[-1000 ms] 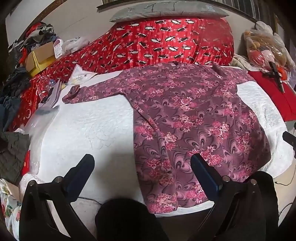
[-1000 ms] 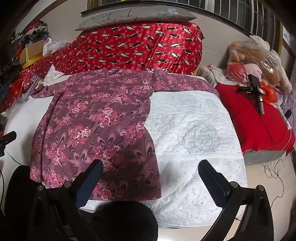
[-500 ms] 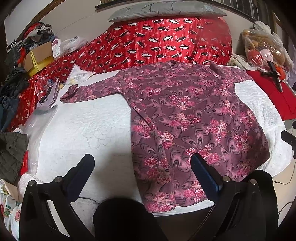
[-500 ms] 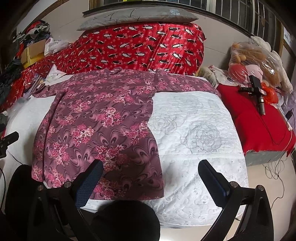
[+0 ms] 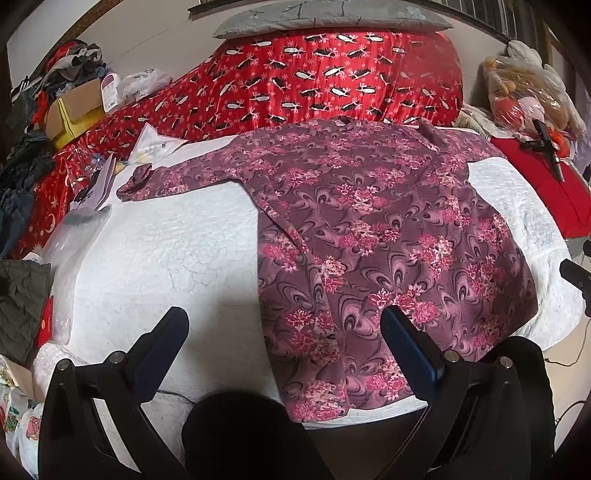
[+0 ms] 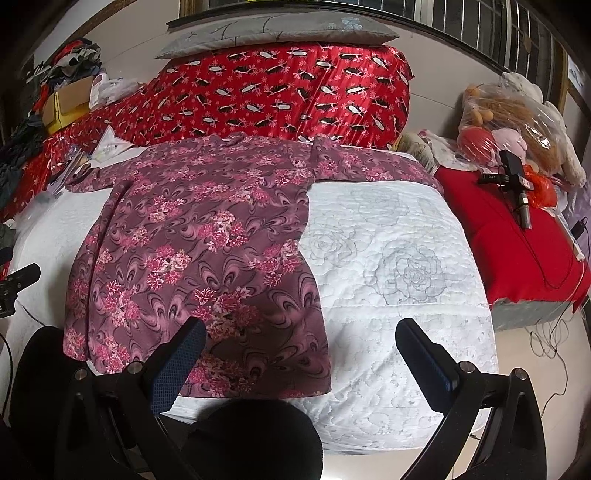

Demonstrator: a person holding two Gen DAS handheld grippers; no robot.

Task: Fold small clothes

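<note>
A maroon long-sleeved garment with pink flowers (image 5: 369,229) (image 6: 207,236) lies spread flat on a white quilted bed cover (image 5: 166,258) (image 6: 399,266), both sleeves stretched out sideways and the hem hanging near the front edge. My left gripper (image 5: 284,325) hovers open above the garment's lower left edge, holding nothing. Above the lower right hem corner my right gripper (image 6: 301,336) is also open and empty. Neither touches the cloth.
A red patterned quilt (image 5: 314,81) with a grey pillow (image 6: 273,33) on top is piled behind. Boxes and clothes (image 5: 70,103) clutter the left. A red cushion with a black camera handle (image 6: 513,184) and bagged plush toys (image 6: 517,122) sit to the right.
Both grippers have moved slightly forward and upward over the bed; the garment looks a little closer and lies unchanged. Both stay open.
</note>
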